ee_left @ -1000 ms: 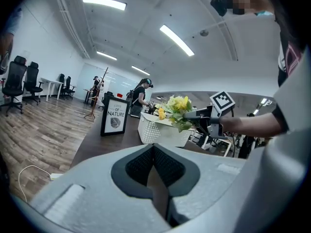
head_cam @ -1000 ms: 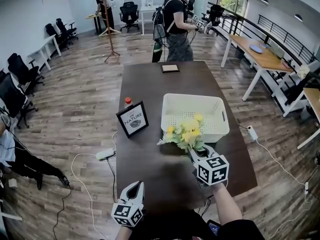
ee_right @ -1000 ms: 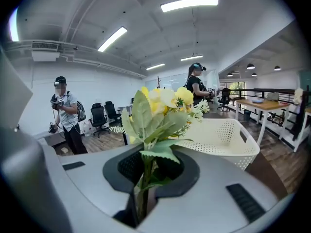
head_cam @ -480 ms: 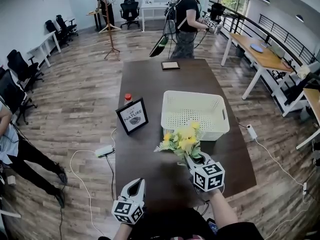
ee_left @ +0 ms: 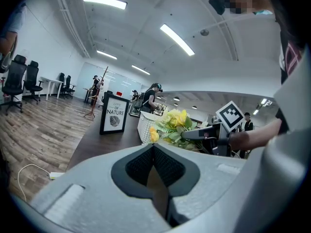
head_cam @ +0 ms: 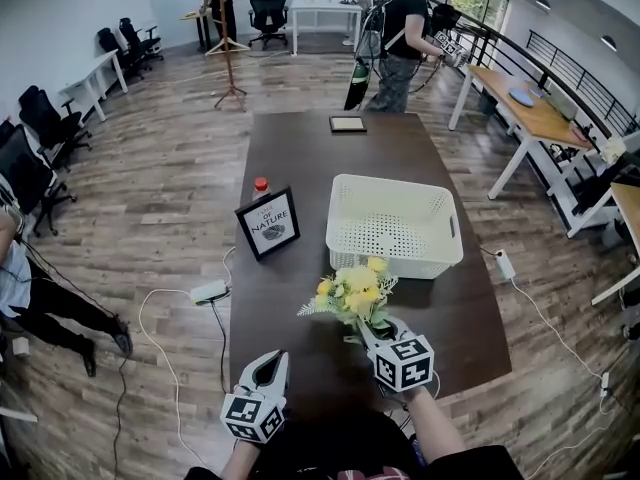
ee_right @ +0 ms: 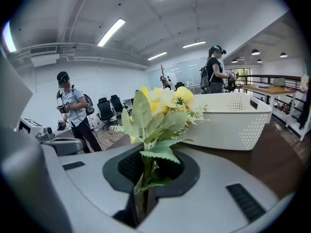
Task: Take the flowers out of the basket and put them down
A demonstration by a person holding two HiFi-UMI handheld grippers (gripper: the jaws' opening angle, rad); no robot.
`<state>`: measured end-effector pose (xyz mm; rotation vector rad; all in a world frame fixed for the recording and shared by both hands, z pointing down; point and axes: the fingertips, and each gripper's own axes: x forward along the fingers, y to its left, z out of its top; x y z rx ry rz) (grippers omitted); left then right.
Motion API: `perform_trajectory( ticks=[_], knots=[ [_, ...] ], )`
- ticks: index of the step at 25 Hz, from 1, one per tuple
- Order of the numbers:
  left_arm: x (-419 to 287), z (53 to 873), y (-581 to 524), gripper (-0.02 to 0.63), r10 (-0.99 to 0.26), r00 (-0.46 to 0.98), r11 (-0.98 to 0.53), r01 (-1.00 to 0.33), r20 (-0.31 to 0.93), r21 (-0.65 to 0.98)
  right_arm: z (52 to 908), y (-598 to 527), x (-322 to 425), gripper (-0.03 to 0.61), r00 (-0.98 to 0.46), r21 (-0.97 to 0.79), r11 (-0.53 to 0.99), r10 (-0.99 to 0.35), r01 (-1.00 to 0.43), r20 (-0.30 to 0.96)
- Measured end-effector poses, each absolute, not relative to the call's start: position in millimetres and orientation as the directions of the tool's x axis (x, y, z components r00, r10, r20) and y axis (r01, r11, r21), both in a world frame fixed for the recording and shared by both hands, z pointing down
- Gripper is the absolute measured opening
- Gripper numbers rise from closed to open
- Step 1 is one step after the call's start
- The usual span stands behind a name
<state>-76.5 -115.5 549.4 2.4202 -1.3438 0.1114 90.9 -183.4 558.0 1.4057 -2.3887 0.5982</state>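
The counter [head_cam: 300,158] carries the empty basket [head_cam: 400,258]. The flowers [head_cam: 352,293] are out, just in front of it over bare wood. My right gripper [head_cam: 368,330] clamps their stems, blooms pointing basketward. My left gripper [head_cam: 268,363] sits closed and empty, farther off.

Right gripper [head_cam: 368,332], angled down, pinches flowers [head_cam: 350,290]; left gripper [head_cam: 269,361] closed, empty.

Grey left tool [head_cam: 270,362] and grey right tool [head_cam: 363,326] bear black-and-white marker cubes [head_cam: 404,361].
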Motion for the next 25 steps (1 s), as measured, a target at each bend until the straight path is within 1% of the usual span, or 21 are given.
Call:
perform_trajectory(
  ticks=[18, 25],
  knots=[
    [-67, 554, -107, 0.009, -0.798, 0.546, -0.479, -0.832, 0.255, 0.282, 619, -149, 77, 0.061, -0.494, -0.236, 0.444, -0.657, -0.864, 0.57],
    [-66, 554, -106, 0.008, -0.8, 0.544, -0.478, -0.833, 0.253, 0.279, 644, -143, 76, 0.063, -0.475, -0.24, 0.423, -0.635, -0.874, 0.61]
  ],
)
